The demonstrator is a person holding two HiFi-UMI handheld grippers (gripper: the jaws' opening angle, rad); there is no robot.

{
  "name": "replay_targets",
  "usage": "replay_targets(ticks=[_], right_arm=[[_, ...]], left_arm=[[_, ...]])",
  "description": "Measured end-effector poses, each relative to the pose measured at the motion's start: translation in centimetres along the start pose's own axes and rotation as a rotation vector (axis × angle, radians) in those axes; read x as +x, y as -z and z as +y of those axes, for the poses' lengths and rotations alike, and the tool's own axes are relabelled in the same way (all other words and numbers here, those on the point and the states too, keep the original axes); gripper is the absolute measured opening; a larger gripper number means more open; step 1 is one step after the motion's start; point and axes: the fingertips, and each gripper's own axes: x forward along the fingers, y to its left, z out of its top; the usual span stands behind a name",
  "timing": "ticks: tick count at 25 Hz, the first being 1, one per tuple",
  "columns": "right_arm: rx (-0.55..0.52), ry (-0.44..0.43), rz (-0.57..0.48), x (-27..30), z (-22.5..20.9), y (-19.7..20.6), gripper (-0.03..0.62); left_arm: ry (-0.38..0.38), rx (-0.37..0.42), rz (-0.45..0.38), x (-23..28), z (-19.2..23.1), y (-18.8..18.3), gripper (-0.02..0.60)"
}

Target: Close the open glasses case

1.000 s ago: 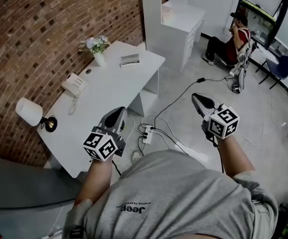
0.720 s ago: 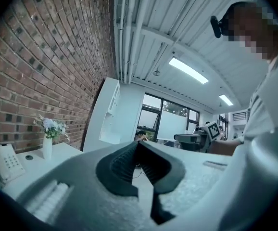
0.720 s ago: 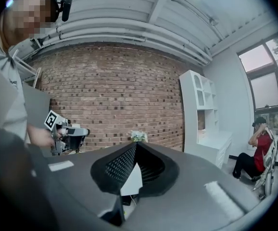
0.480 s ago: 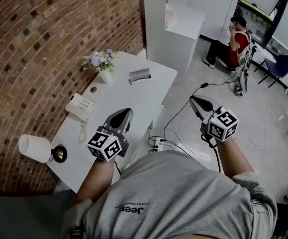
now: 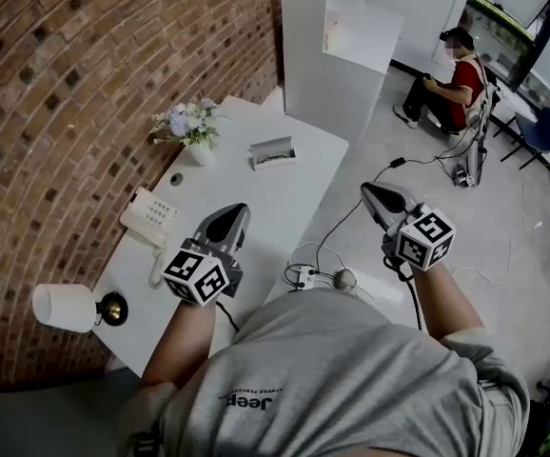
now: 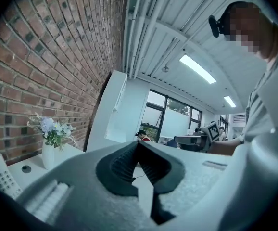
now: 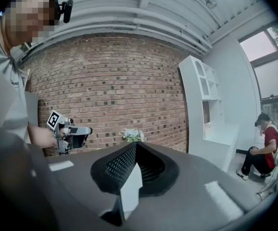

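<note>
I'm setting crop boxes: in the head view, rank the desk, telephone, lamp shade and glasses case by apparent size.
Largest: desk.
Then telephone and lamp shade, about alike.
Smallest: glasses case, though farthest from the camera.

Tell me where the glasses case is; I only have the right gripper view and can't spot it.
Observer: The head view shows the glasses case lying open at the far end of the white desk, right of the flower vase.
Operator: Is a gripper near it?
Observer: No. The left gripper hovers above the desk, well short of the case.
Operator: Is that gripper open?
Observer: The left gripper view shows its jaws together with nothing between them.
</note>
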Motion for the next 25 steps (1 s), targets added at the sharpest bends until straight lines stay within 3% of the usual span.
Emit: replay_targets(ticks=[15,19,25], right_arm=[[-0.015,-0.271,0.006,8.1,-18.8,-1.1,0.009],[-0.017,-0.27,0.005,10.0,-20.4,-1.2,0.009],[-0.022,-0.215,0.004,12.4,-18.6,-1.5,0.009]], left_arm=[[-0.273,0.015,-0.003,15.6,3.9,0.7,-0.002],[-0.299,0.015,-0.003,16.1,5.6,0.1,-0.002],[-0.27,0.005,-0.01,14.2,9.1,-0.7,-0.002]])
